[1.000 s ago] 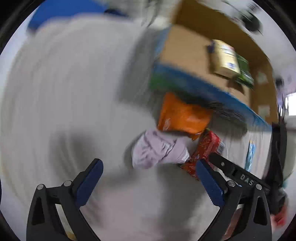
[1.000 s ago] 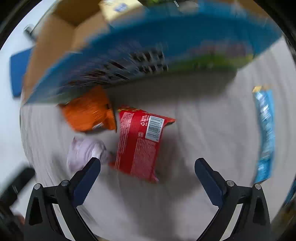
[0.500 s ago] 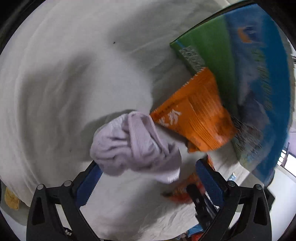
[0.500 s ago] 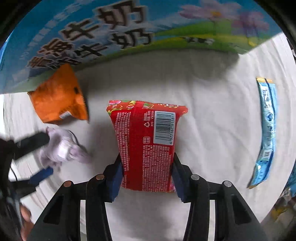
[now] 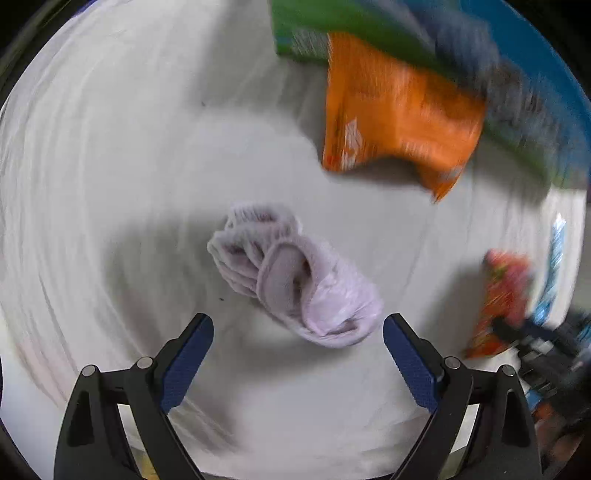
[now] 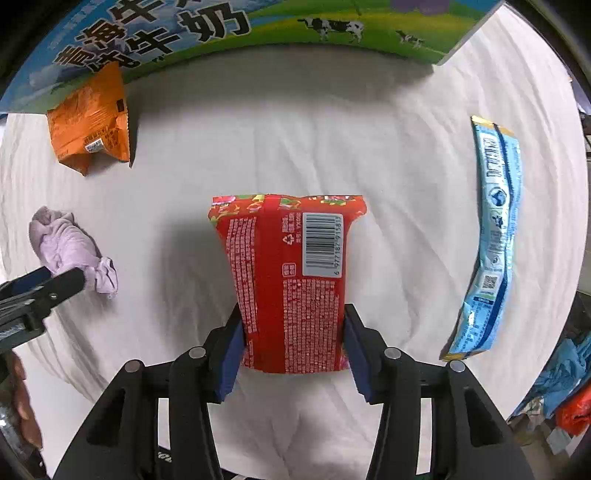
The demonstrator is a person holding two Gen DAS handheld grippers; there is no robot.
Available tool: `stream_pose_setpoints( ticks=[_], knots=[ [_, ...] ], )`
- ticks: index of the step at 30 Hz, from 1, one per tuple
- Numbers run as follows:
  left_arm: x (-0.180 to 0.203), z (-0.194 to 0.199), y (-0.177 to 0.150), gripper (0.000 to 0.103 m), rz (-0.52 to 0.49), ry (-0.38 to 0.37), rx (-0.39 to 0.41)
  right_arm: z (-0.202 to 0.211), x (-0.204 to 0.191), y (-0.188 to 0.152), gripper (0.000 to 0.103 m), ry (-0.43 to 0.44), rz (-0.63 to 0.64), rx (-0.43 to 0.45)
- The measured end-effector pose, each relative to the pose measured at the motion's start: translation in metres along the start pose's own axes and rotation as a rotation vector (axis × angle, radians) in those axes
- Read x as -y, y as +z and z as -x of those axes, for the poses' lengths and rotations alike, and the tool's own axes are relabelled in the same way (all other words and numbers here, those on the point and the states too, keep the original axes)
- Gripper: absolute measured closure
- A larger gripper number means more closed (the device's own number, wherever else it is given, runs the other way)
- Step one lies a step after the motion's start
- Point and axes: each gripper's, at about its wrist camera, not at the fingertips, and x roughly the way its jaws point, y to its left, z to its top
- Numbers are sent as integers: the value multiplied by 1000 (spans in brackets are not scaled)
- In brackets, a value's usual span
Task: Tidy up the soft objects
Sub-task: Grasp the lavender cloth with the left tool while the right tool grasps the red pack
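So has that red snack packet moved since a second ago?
Yes. The red snack packet lay beside the orange packet; now it sits further right, away from it, clamped in the right gripper jaws, which just closed.

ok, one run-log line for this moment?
left gripper: open, jaws closing, above lilac cloth | right gripper: shut on red packet | orange packet, blue packet: on sheet

From my left wrist view, motion smears the orange packet (image 5: 395, 118) and the printed carton (image 5: 517, 92) behind it. The carton (image 6: 221, 29) runs off the top edge in my right view. Right of the carton's corner, bundles (image 6: 561, 387) beyond the sheet's edge are too small to identify.
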Motion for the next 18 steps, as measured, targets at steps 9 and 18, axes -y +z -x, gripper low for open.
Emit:
stream_pose_setpoints(
  ticks=[9, 18],
  knots=[
    [-15, -30, 15, 61, 318, -168, -51, 0, 11, -5, 53, 64, -142, 19],
    [87, -34, 6, 60, -219, 54, -16, 16, 4, -22, 52, 56, -7, 40]
  ],
)
